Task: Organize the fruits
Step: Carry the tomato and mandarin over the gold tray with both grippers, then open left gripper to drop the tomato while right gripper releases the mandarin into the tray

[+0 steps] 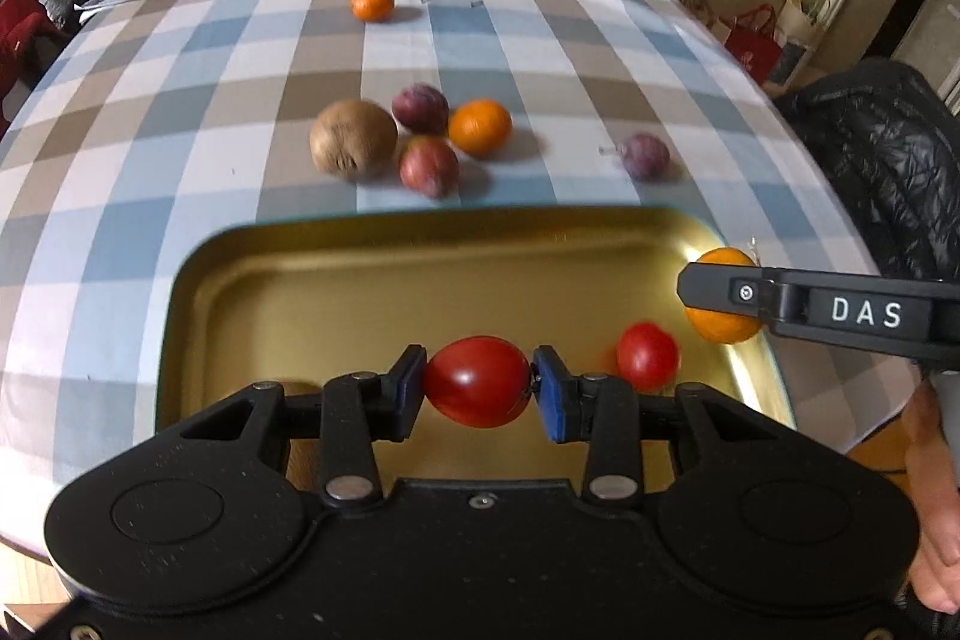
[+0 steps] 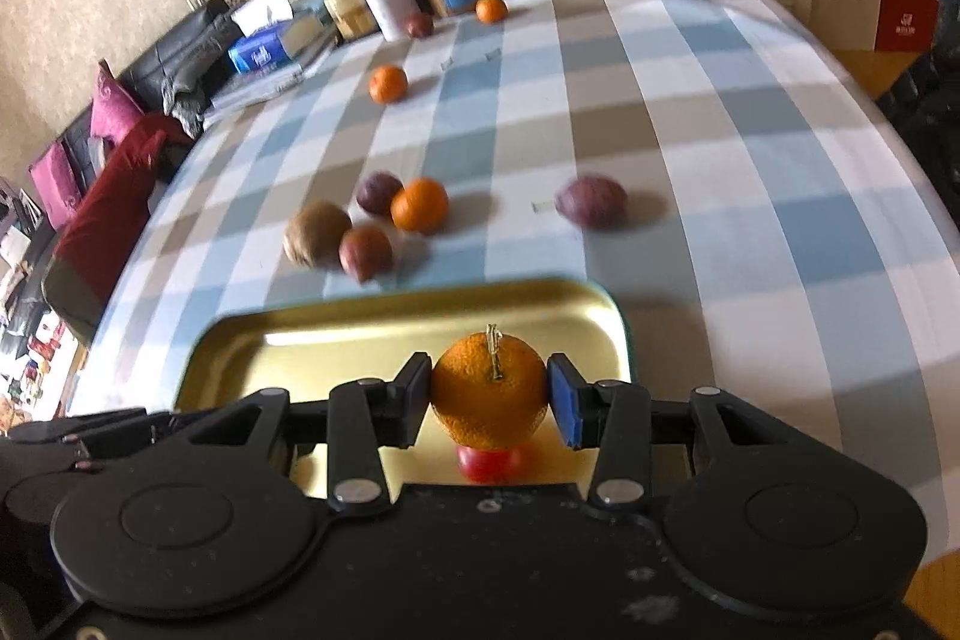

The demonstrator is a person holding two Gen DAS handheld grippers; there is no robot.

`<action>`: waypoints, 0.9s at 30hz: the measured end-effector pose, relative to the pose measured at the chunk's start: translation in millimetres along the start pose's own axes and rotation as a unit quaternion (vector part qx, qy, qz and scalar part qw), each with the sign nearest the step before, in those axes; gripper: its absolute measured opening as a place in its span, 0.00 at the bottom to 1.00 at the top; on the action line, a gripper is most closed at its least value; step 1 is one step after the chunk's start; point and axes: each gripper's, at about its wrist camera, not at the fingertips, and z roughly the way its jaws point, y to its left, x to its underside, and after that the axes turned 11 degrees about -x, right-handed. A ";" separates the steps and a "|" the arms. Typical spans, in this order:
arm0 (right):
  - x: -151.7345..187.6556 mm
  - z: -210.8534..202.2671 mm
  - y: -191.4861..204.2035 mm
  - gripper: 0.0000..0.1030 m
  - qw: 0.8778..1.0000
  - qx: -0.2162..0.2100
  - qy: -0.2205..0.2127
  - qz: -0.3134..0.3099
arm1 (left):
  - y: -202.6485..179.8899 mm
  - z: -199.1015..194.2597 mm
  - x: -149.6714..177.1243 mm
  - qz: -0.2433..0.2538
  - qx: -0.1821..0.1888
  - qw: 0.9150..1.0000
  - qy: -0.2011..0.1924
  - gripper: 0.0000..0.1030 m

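1. Holding a red tomato [image 1: 478, 381] between the blue pads [image 1: 555, 394] of our left gripper [image 1: 478, 388], we hang it over the gold tray [image 1: 300, 280], whose floor already carries a second tomato [image 1: 647, 355] off to the right.
2. Our right gripper [image 2: 489, 394] pinches a stemmed mandarin [image 2: 489, 388] at its sides, stem up, above the tray's right end [image 2: 612, 334]; both sets of fingers are closed on fruit, neither spread.
3. To do this step well, we judge it best to lower each fruit close to the tray floor before easing the pads apart, since round fruit will likely roll on smooth metal.
4. We should set the mandarin clear of the tomato lying under it, not on top of it.
5. Only the left view shows the right gripper from the side, with the mandarin [image 1: 723, 295] near the tray's right rim.
6. Only the right view shows the mandarin's stem and that the tomato [image 2: 495, 463] sits directly below it.
7. Loose on the checked cloth [image 2: 720, 160] wait a kiwi [image 1: 353, 137], plums [image 1: 420, 106] and more mandarins [image 1: 480, 127], all beyond the tray.
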 end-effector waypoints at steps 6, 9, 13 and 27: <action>15.9 2.6 -2.4 0.43 0.999 0.008 0.038 -0.008 | -1.0 8.4 10.0 0.002 -0.002 1.000 0.023 0.46; 20.4 4.5 -1.0 0.43 0.999 0.014 0.047 -0.015 | 0.3 10.3 12.0 -0.001 -0.006 1.000 0.027 0.46; 21.2 7.1 0.4 0.43 0.998 0.012 0.054 -0.021 | 0.1 12.0 13.3 0.001 -0.010 1.000 0.028 0.46; 22.5 5.9 3.1 0.43 0.997 0.012 0.062 -0.035 | 3.4 16.8 15.3 -0.008 0.001 0.999 0.038 0.48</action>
